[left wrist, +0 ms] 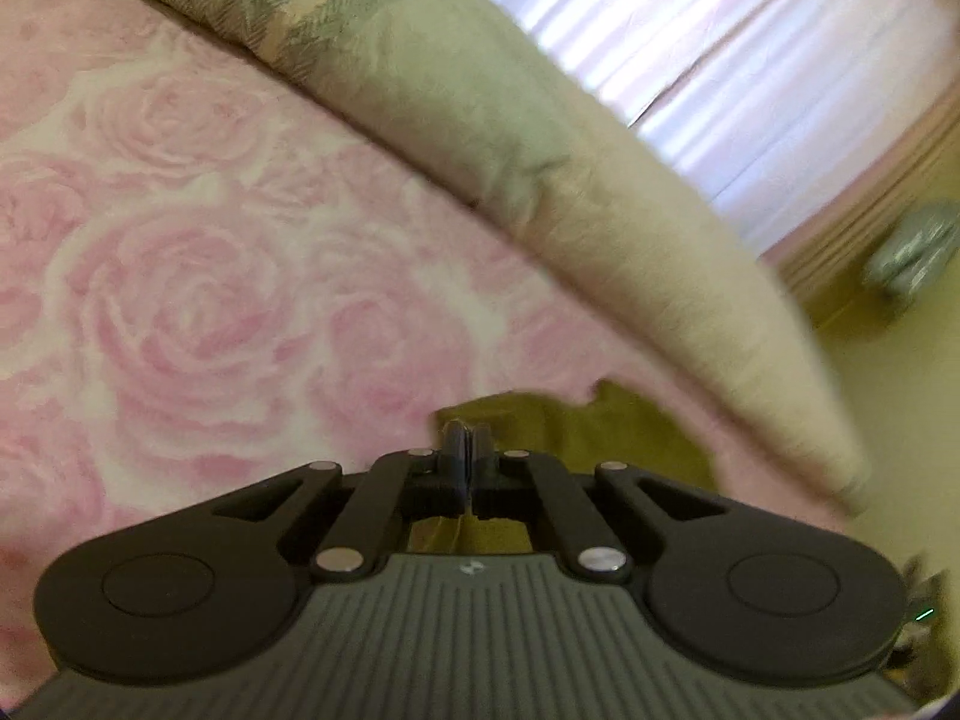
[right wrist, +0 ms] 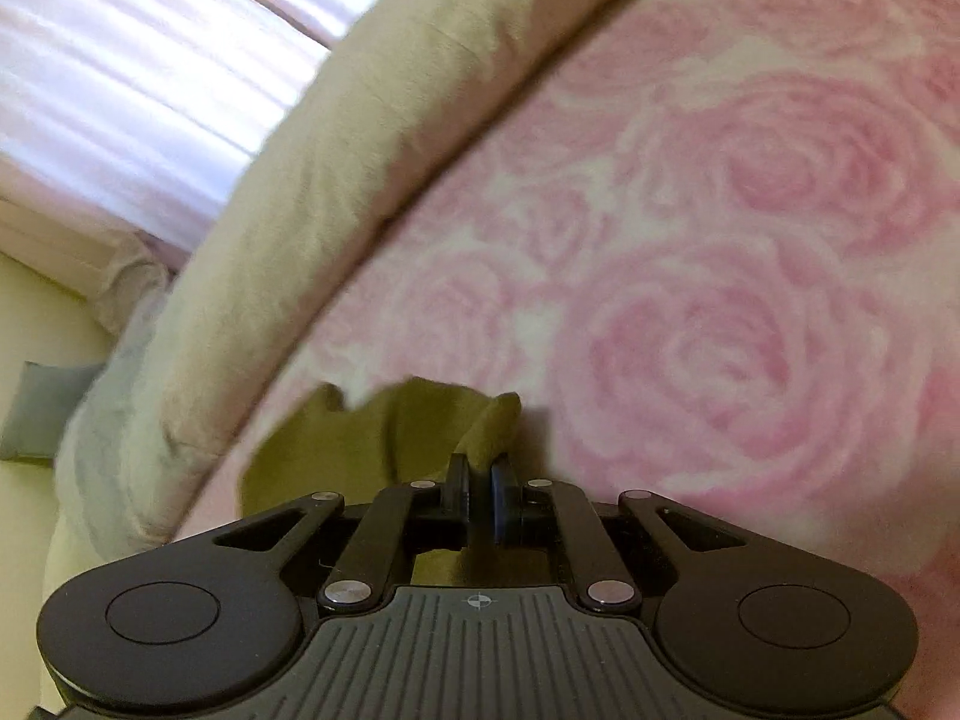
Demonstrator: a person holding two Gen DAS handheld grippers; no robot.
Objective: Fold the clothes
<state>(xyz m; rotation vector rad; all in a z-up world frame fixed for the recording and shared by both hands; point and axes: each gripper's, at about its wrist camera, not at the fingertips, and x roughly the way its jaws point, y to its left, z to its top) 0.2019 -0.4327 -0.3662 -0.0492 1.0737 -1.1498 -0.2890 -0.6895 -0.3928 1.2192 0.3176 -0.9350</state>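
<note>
We see the rose-patterned bedspread (left wrist: 198, 252) lying flat and bare to one side of each tool, giving free passage there, while the long beige bolster pillow (left wrist: 600, 222) along its far edge blocks the way toward the curtain (left wrist: 750, 60).

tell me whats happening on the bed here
A person is folding a small olive-green garment on a pink rose-print blanket, with a handheld gripper in each hand. The left gripper and the right gripper each have their jaws closed on an edge of the cloth. A pale pillow lies just beyond.
</note>
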